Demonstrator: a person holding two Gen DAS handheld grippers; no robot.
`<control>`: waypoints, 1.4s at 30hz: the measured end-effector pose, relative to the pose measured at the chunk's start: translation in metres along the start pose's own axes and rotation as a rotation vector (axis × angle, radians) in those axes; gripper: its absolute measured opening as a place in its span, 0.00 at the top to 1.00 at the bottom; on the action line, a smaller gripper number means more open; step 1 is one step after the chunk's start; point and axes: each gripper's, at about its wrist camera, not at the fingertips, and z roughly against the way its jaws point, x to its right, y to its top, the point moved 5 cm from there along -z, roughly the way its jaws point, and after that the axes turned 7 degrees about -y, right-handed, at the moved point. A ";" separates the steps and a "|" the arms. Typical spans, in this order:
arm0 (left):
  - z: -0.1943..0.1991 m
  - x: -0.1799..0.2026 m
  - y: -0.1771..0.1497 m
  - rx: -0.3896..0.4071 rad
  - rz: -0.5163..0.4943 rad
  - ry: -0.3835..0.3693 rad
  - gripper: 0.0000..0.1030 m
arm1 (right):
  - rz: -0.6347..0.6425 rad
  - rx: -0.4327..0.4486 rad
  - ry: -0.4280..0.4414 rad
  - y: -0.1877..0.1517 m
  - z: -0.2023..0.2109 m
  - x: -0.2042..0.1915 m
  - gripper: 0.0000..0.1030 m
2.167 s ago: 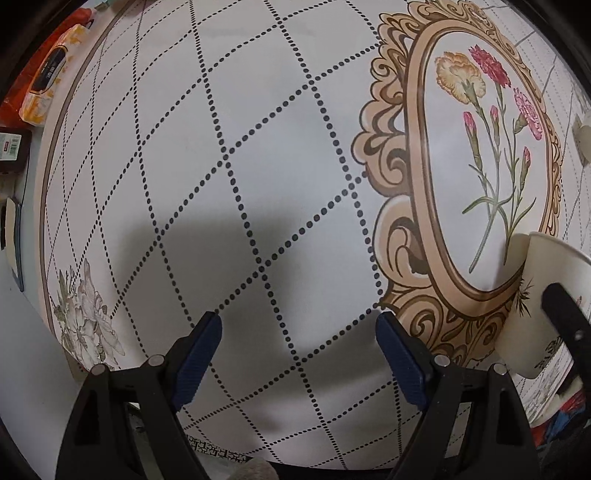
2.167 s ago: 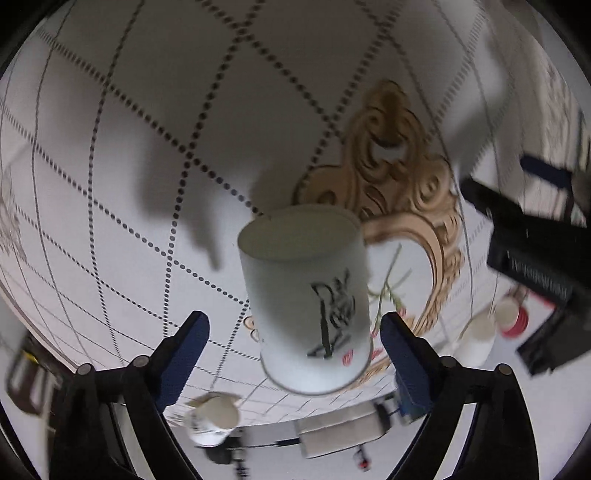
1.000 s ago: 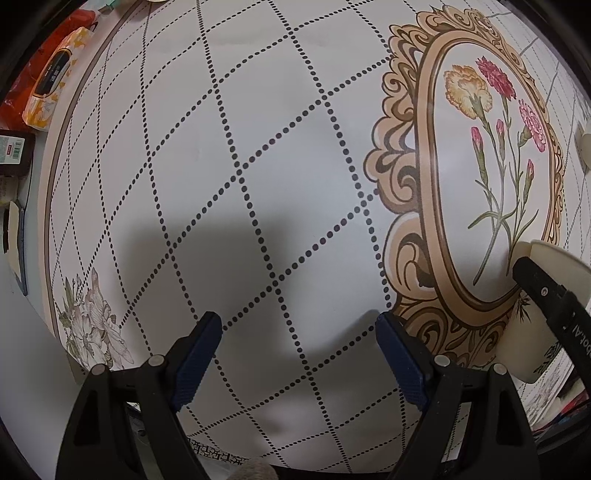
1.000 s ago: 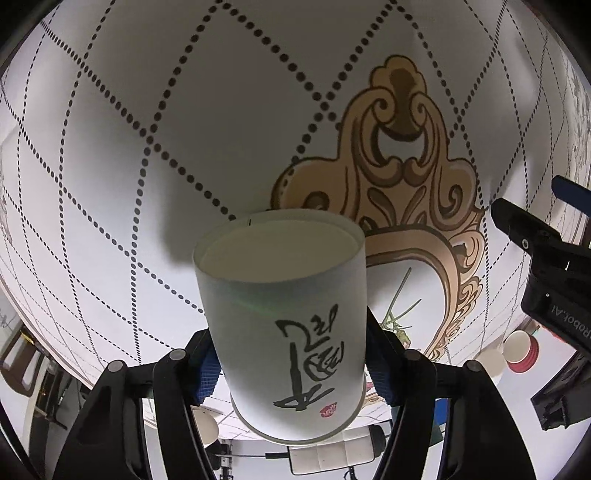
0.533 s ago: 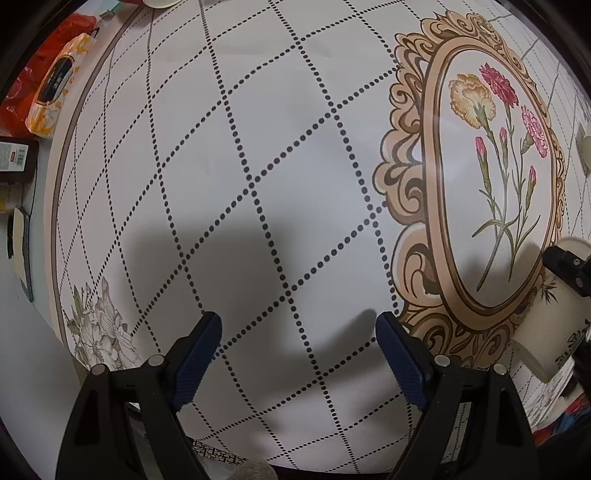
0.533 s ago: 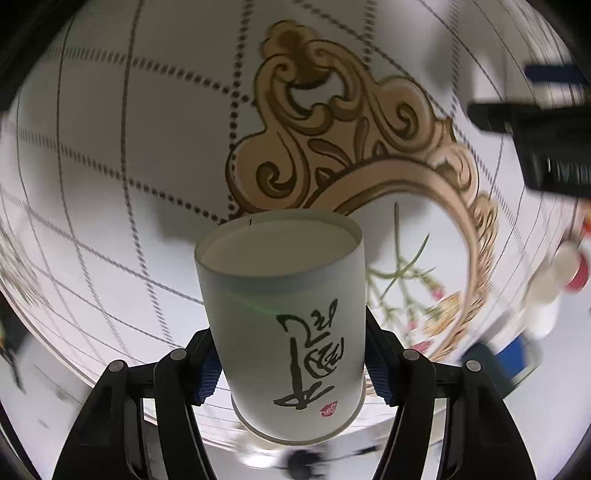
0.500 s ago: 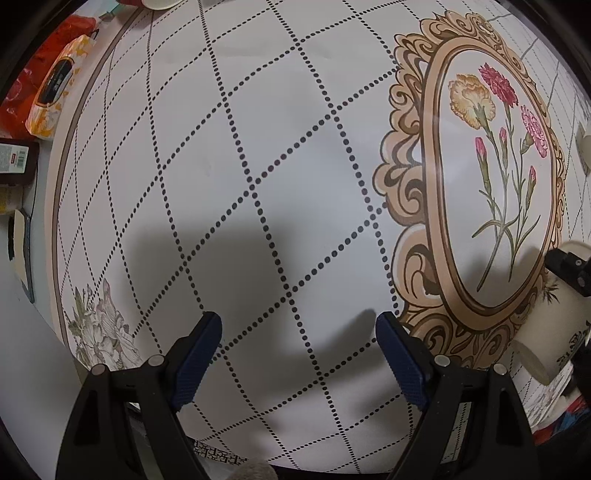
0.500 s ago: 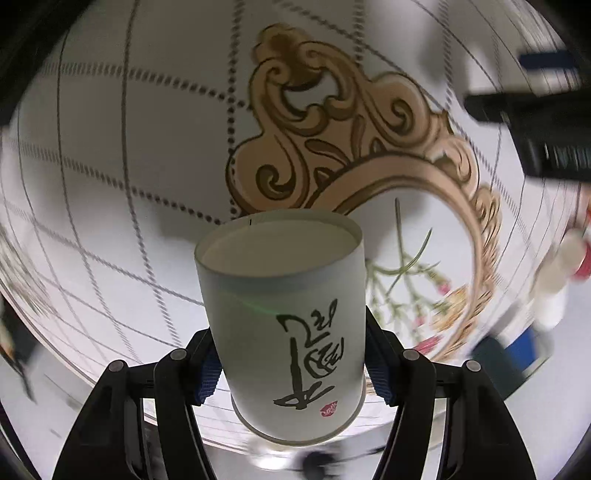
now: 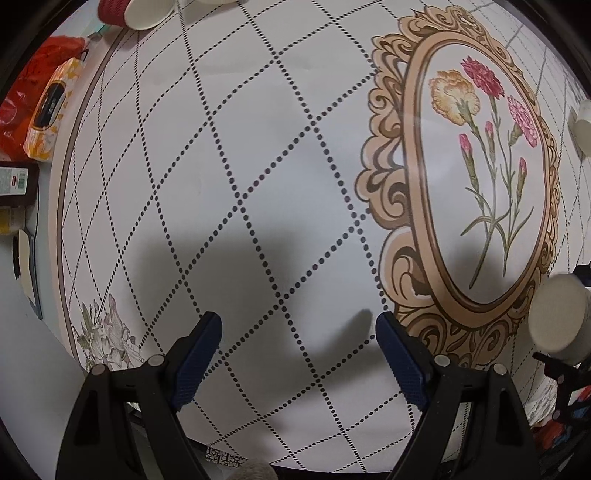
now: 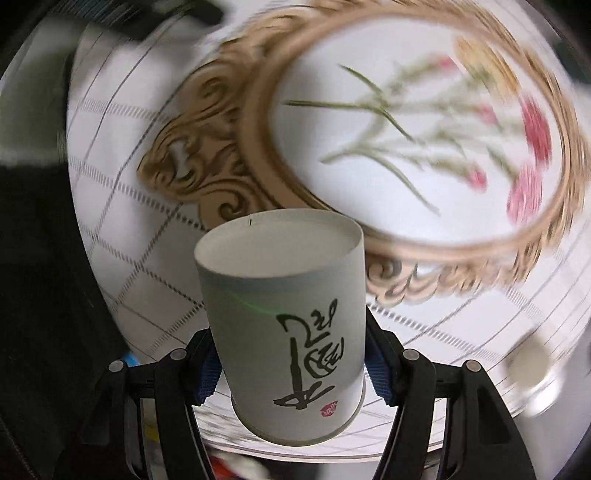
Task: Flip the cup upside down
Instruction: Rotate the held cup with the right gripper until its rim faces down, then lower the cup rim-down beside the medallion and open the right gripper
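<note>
A white paper cup (image 10: 284, 325) with black brush lettering is clamped between the blue pads of my right gripper (image 10: 291, 365), held above the tablecloth; the background is motion-blurred. In the left wrist view the same cup (image 9: 559, 319) shows at the right edge, its flat round end turned toward the camera, tilted on its side. My left gripper (image 9: 299, 350) is open and empty, hovering over the dotted-grid cloth left of the cup.
The tablecloth has a gold-framed carnation picture (image 9: 480, 177). At the table's left edge lie an orange tissue pack (image 9: 48, 110) and a red bag (image 9: 22, 103). A red cup (image 9: 129, 13) lies at the far edge, a white cup (image 9: 583, 129) at the right.
My right gripper closed on the cup, lifted it and is rotating it; the view behind it spins. In the left view the cup turned from upright to end-on. The left gripper barely moved.
</note>
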 end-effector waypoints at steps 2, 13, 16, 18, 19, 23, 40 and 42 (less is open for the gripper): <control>0.001 0.004 0.001 0.000 -0.008 0.001 0.17 | -0.097 -0.006 0.059 0.002 -0.001 0.012 0.35; 0.010 0.032 -0.005 0.011 -0.029 0.015 0.17 | -0.287 -0.005 0.081 -0.030 -0.017 0.024 0.34; 0.012 0.032 -0.007 0.011 -0.024 0.012 0.17 | -0.292 -0.006 0.072 -0.036 -0.022 0.021 0.34; 0.013 0.033 -0.009 0.010 -0.025 0.015 0.17 | -0.297 -0.022 0.072 -0.035 -0.022 0.021 0.33; 0.013 0.034 -0.010 0.010 -0.024 0.014 0.17 | -0.298 -0.028 0.075 -0.031 -0.022 0.018 0.31; 0.015 0.036 -0.014 0.009 -0.020 0.013 0.17 | -0.302 -0.026 0.107 -0.018 -0.029 0.021 0.14; 0.016 0.023 -0.038 0.011 -0.014 0.037 0.17 | -0.337 -0.036 0.127 -0.001 -0.011 0.025 0.16; 0.015 0.020 -0.041 0.009 -0.012 0.036 0.17 | -0.355 -0.031 0.143 0.000 -0.012 0.024 0.34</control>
